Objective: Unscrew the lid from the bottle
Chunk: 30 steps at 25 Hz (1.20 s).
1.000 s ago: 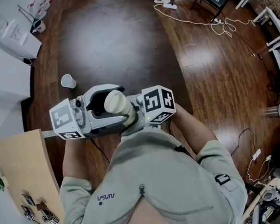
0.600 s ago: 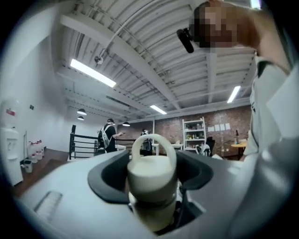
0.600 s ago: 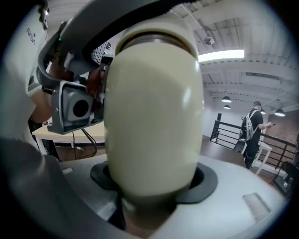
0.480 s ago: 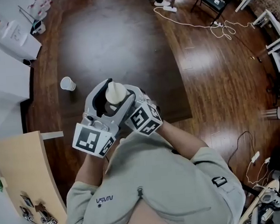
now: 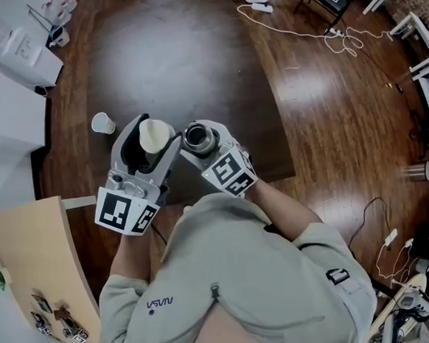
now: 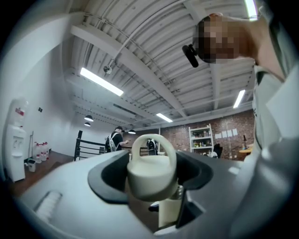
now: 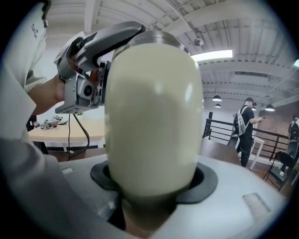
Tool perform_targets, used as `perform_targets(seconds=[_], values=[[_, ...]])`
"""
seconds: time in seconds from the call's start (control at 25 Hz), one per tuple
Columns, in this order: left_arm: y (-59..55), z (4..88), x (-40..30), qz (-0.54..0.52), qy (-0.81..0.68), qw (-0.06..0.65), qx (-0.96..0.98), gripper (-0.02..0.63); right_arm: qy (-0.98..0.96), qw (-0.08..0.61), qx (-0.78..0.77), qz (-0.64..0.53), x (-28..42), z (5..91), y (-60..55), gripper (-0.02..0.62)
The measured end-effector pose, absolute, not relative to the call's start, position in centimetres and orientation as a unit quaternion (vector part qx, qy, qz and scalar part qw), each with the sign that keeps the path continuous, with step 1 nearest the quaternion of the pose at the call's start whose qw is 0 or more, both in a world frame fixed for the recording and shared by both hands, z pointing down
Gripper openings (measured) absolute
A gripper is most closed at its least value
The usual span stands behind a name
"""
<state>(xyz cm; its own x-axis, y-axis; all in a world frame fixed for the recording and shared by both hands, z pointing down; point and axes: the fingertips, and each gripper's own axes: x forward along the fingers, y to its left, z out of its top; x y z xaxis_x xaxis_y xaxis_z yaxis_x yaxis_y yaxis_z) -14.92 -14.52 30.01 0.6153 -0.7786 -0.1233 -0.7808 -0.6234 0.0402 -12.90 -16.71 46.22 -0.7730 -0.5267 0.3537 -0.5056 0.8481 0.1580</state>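
Cream loop-handled lid (image 6: 150,172) is off, pinched in the fairly wide-set left tongs (image 5: 144,147), just beside the open-mouthed cream bottle (image 7: 152,116), which the right tongs (image 5: 201,142), also wide, clamp round its body, both in the air over the dark worktop's (image 5: 190,50) near edge.
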Motion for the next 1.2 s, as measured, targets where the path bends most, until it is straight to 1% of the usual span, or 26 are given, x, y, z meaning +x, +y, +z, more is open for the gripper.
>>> perform_targets(seconds=[0.24,0.6,0.8,1.0,1.2], values=[[-16.4,38.4,-17.4,0.042,0.484,-0.032,-0.873,0.304,-0.932,0.189,0.308,-0.006,-10.6,48.9,-18.3,0.298],[-18.1,53.3,-18.3,-0.103,0.515,-0.075,-0.848,0.304,-0.923,0.216,0.318,0.021,-8.6,54.8,-18.5,0.298],[-18.9,58.0,-17.2,-0.168,0.494,-0.077,-0.85,0.304,-0.919,0.223,0.324,0.026,-7.9,57.0,-18.6,0.298],[-18.9,62.8,-15.5,-0.251,0.442,-0.097,-0.856,0.304,-0.919,0.23,0.319,0.034,-7.7,58.8,-18.9,0.298],[-19.3,65.0,-14.8,-0.285,0.418,-0.109,-0.855,0.304,-0.92,0.234,0.31,0.042,-7.6,59.7,-19.7,0.298]])
